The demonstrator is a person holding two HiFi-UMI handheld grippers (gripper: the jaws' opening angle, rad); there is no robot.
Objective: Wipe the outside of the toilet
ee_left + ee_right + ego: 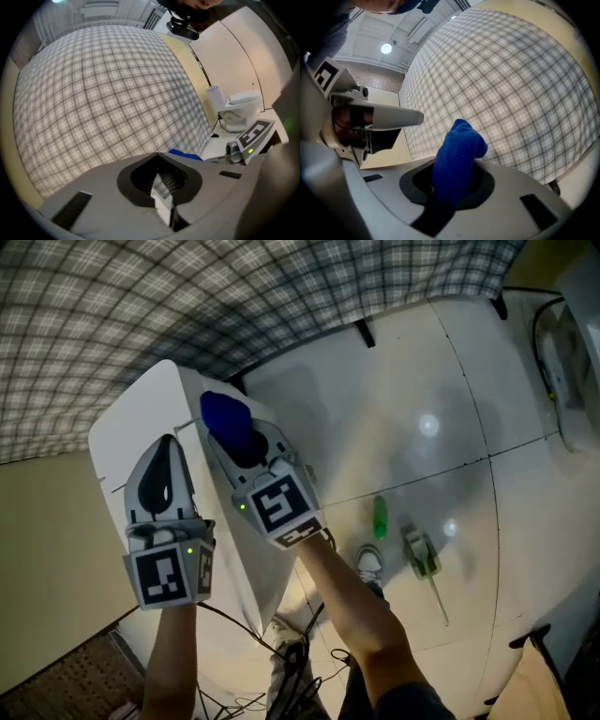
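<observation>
My right gripper (246, 448) is shut on a blue cloth (226, 421), which sticks up out of its jaws; the right gripper view shows the cloth (456, 154) bunched and upright above the gripper (449, 185). My left gripper (161, 482) is held beside it on the left, shut with nothing in it (163, 190). Both point at a plaid-tiled wall (187, 296). A white toilet (238, 108) stands far off at the right in the left gripper view, away from both grippers. A white fixture (572, 352) shows at the head view's right edge.
A white slab-like panel (127, 423) lies behind and under the grippers. On the white floor (422, 381) are a green bottle (380, 517), a green and white tool (421, 555) and my shoe (369, 563). Cables (281, 662) hang by my legs.
</observation>
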